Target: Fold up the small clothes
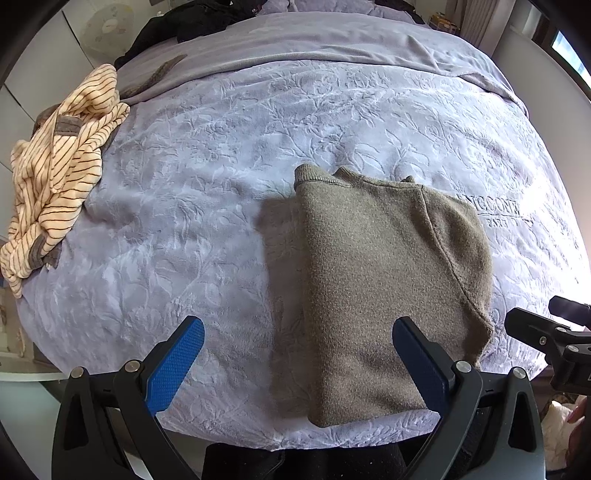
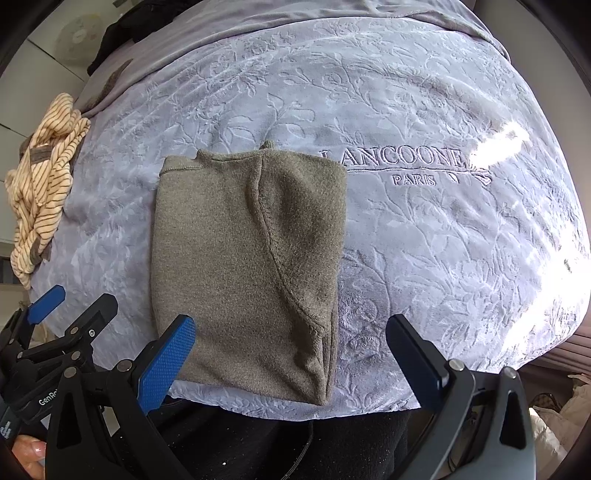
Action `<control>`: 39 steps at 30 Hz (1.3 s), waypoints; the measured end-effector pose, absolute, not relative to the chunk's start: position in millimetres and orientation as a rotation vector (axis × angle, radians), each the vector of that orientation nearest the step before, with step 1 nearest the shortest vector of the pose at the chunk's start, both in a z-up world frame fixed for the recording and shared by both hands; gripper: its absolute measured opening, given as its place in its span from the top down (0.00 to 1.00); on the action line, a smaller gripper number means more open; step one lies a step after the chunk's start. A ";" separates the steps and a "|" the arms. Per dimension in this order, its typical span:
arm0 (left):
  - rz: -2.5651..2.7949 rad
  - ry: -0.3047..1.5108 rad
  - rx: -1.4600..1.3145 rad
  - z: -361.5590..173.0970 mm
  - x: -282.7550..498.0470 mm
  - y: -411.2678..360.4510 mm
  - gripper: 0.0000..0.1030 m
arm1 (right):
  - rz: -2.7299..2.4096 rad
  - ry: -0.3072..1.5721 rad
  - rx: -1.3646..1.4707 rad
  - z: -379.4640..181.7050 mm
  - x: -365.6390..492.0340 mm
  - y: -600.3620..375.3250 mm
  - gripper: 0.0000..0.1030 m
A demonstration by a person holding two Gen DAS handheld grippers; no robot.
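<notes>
An olive-brown knit garment point(image 1: 388, 280) lies folded into a long rectangle on the lavender bedspread point(image 1: 221, 166), its ribbed collar at the far end. The same garment point(image 2: 243, 266) fills the middle-left of the right wrist view. My left gripper point(image 1: 299, 343) hovers open above its near end, the right blue finger over the cloth, the left over the bedspread. Also open, my right gripper point(image 2: 291, 341) holds nothing, with the garment's near right corner between its fingers. The left gripper point(image 2: 74, 306) shows at the lower left of the right wrist view.
A crumpled cream garment with brown stripes point(image 1: 55, 173) lies at the bed's left edge, seen also as the striped garment point(image 2: 44, 177). Dark clothing point(image 1: 184, 26) sits at the far left corner. Embroidered lettering point(image 2: 399, 162) marks the bedspread right of the folded piece.
</notes>
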State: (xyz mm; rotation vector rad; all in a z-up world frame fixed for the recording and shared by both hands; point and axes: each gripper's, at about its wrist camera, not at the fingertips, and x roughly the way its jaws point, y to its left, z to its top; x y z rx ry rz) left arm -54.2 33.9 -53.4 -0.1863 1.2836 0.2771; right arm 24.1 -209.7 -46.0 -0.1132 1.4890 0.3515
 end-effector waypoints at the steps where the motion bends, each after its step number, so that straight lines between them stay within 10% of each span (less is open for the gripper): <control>1: 0.279 1.284 -0.188 -53.0 -54.6 34.5 0.01 | 0.350 1.487 -0.115 -45.6 24.2 -209.9 0.00; 39: 0.292 1.282 -0.169 -58.2 -53.1 36.6 0.01 | 0.356 1.481 -0.139 -46.7 29.2 -205.8 0.00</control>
